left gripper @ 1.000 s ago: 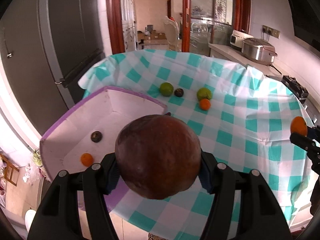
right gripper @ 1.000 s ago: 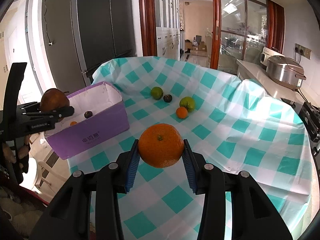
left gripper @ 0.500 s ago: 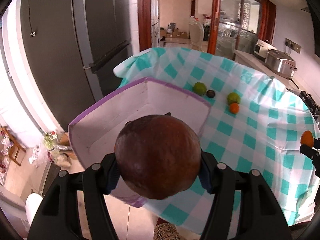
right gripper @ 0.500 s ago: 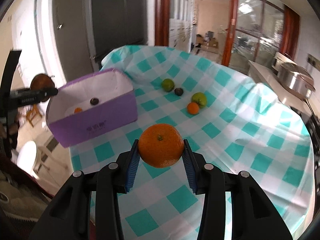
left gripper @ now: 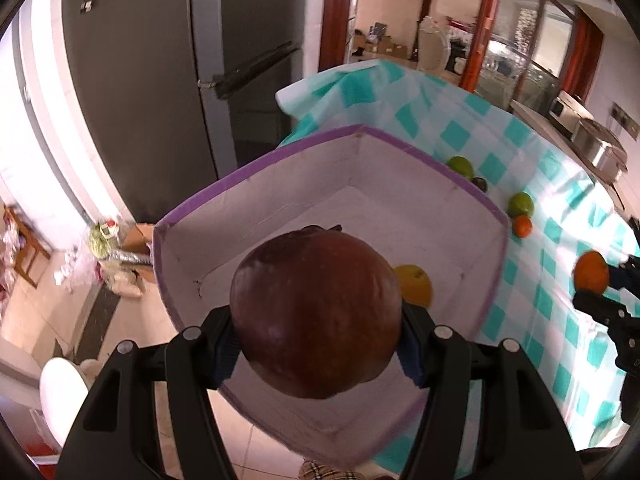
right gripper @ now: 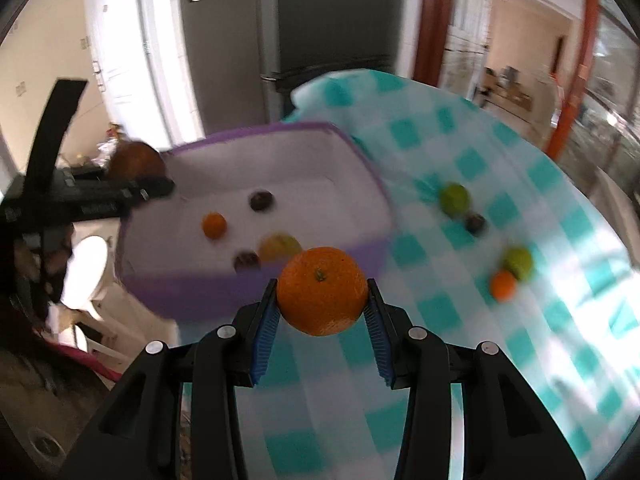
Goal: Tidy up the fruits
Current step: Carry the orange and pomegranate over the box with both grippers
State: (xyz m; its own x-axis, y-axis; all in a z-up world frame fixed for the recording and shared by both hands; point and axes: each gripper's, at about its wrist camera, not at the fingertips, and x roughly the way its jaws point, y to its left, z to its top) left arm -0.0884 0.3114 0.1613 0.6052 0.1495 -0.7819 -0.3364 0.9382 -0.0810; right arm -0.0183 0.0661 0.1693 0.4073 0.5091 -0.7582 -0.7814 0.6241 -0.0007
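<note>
If the left gripper (left gripper: 316, 344) lets go too early, its big brown fruit (left gripper: 316, 312), pinched tight above the purple box (left gripper: 256, 160), could hit the yellow fruit (left gripper: 414, 284) at 3 o'clock. In the right view, the right gripper (right gripper: 322, 312) squeezes an orange (right gripper: 322, 290); the box (right gripper: 256, 296) at 10 o'clock is blurry, so it could miss.

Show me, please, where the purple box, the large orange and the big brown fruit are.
purple box (right gripper: 256, 300): right wrist view, its near purple outer wall.
large orange (right gripper: 322, 290): right wrist view, middle of its peel.
big brown fruit (left gripper: 316, 312): left wrist view, middle of its top.
</note>
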